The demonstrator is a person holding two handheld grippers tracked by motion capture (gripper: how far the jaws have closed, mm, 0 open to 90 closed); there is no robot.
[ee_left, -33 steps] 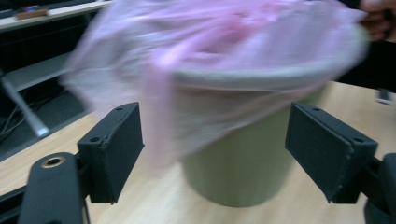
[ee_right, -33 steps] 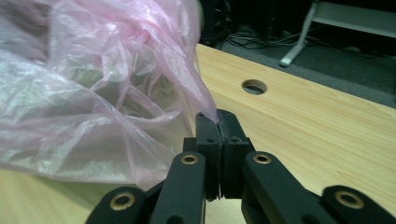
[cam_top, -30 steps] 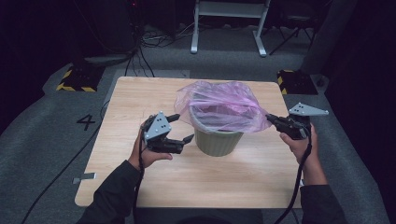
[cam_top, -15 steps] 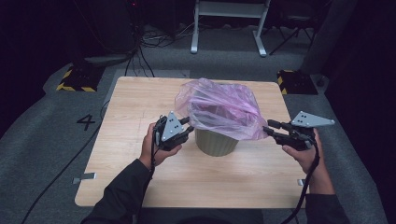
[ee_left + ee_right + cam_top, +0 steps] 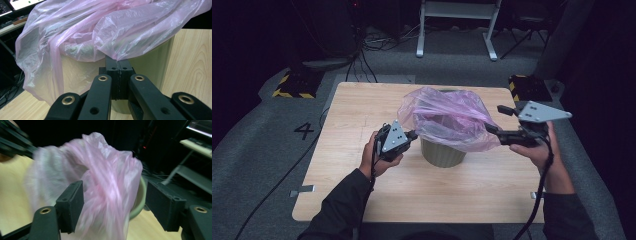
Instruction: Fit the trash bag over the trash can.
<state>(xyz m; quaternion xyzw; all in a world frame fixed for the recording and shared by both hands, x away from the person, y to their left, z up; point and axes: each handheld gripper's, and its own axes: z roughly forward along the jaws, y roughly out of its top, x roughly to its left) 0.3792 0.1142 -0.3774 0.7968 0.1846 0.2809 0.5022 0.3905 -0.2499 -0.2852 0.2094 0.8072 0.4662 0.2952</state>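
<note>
The left claw point(image 5: 119, 65) has just closed, pinching the pink bag point(image 5: 447, 117) over the bin point(image 5: 443, 154). The right claw point(image 5: 113, 202) has just opened wide around the bag and risen since earlier.

We see a dim room with grey carpet point(image 5: 272, 150) around the pale wooden surface point(image 5: 362, 110). At the frame's left a black "4" point(image 5: 305, 131) marks the floor; yellow-black striped blocks point(image 5: 291, 86) sit at both far corners. A white metal frame point(image 5: 458, 20) stands at the top, cables point(image 5: 377, 42) beside it.

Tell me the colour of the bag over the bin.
Translucent pink bag, clearest in the left gripper view.
</note>
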